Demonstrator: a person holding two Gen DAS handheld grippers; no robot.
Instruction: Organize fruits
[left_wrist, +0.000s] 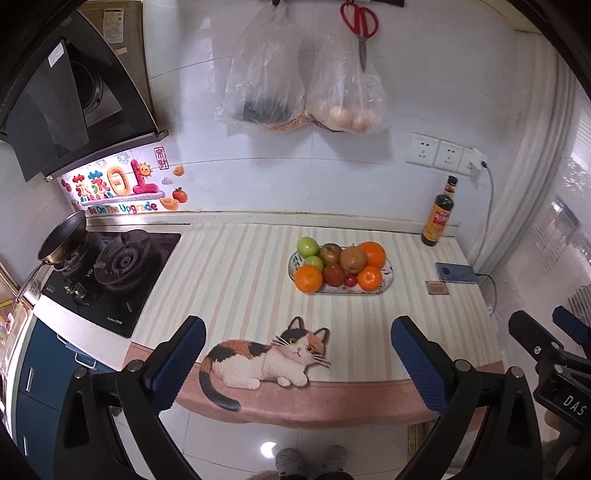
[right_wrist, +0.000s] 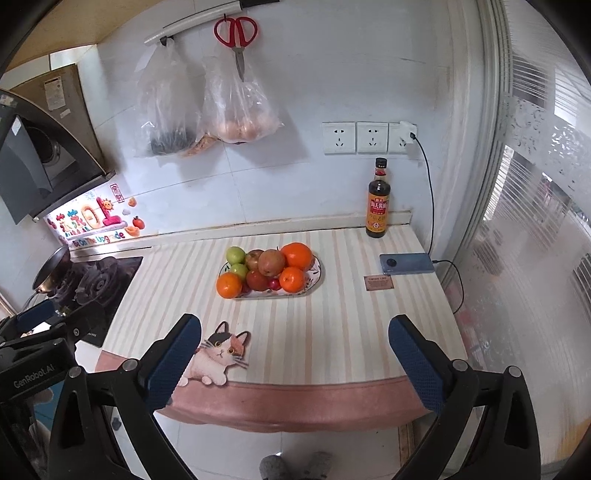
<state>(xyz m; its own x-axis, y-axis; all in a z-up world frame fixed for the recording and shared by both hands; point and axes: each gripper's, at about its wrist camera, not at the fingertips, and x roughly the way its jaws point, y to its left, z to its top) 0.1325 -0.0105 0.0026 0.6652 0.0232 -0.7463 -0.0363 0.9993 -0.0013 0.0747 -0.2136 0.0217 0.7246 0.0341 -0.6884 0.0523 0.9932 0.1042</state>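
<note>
A patterned oval plate (left_wrist: 386, 284) (right_wrist: 318, 275) sits mid-counter, piled with fruit: three oranges (left_wrist: 308, 278) (right_wrist: 229, 285), two green apples (left_wrist: 308, 246) (right_wrist: 235, 254), brownish pears (left_wrist: 353, 259) (right_wrist: 271, 262), a red apple (left_wrist: 334, 274) (right_wrist: 257, 280) and a small red fruit (left_wrist: 350, 281). My left gripper (left_wrist: 298, 360) is open and empty, held in front of the counter's near edge. My right gripper (right_wrist: 294, 356) is open and empty, also in front of the near edge, to the right of the left one.
A striped mat with a cat picture (left_wrist: 266, 356) covers the counter. A soy sauce bottle (right_wrist: 378, 201), a charging phone (right_wrist: 406, 263) and a small card (right_wrist: 377, 283) lie at the back right. A gas stove (left_wrist: 110, 269) with a pan (left_wrist: 61, 236) is left. Bags (left_wrist: 266, 81) and scissors (left_wrist: 360, 26) hang on the wall.
</note>
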